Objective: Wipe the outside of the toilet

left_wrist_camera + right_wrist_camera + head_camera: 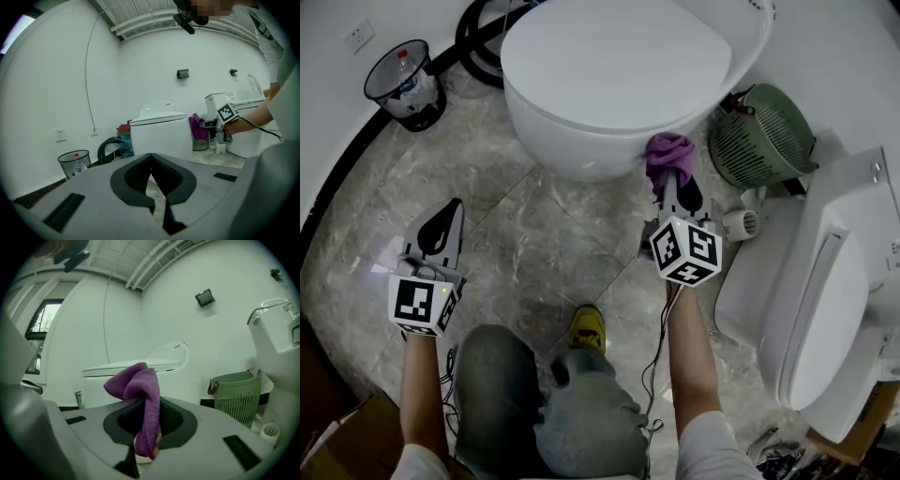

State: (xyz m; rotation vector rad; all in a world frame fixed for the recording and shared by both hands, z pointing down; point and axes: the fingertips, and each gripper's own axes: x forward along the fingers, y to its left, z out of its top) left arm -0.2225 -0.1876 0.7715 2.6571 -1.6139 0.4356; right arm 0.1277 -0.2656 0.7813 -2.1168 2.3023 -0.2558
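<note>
Tiled floor, right tool extended, clamping cloth

Toilets, two: centre toilet, right-hand toilet. One purple cloth. One green basket. One mesh bin. Grippers, two: left gripper, right gripper.

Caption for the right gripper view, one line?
Right tongs clamped on a purple cloth, facing the white toilet, green basket at right.

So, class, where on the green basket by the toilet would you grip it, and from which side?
Probably its top rim, from above: the basket stands upright and open, so one jaw can go inside the thin slatted wall and one outside.
</note>
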